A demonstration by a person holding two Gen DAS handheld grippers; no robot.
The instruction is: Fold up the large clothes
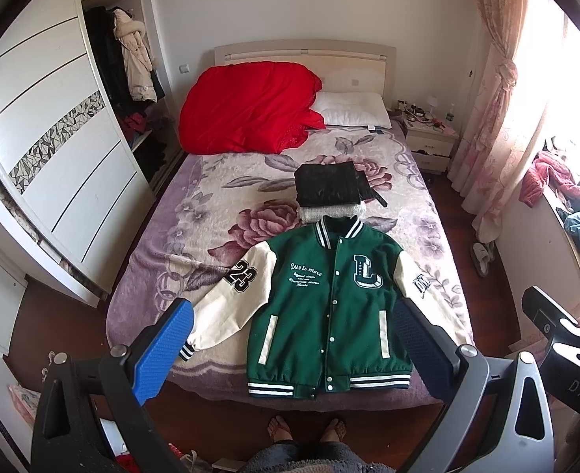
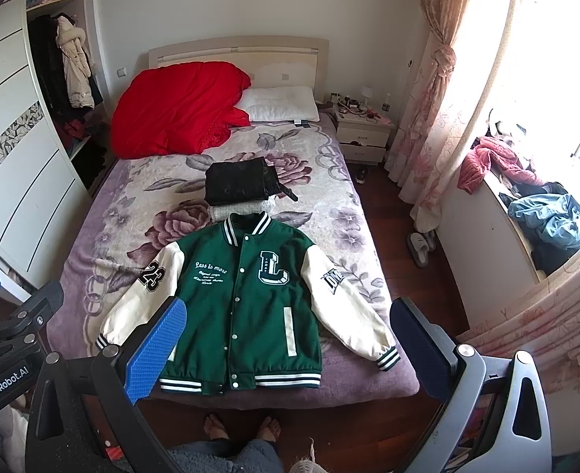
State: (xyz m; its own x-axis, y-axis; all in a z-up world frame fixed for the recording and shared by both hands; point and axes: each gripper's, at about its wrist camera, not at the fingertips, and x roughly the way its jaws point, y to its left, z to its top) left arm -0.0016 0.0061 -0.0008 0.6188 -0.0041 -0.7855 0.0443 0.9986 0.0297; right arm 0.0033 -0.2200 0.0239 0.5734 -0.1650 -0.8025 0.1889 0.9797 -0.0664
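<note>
Above the bed (image 1: 164, 236), both grippers, left gripper (image 1: 290, 351) and right gripper (image 2: 286, 347), hang wide and empty; best pinch each cream sleeve cuff of the flat jacket (image 1: 329, 307) first.

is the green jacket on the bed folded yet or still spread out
Spread out. The green jacket lies flat on the bed, front up and snapped shut, with both cream sleeves angled out to the sides and no fold made.

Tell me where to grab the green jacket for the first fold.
Likely best: take the green jacket by its striped sleeve cuffs, each tool coming from its own outer side. Both sleeves lie spread flat, angled outward, with cuffs near the bed's foot edge.
</note>
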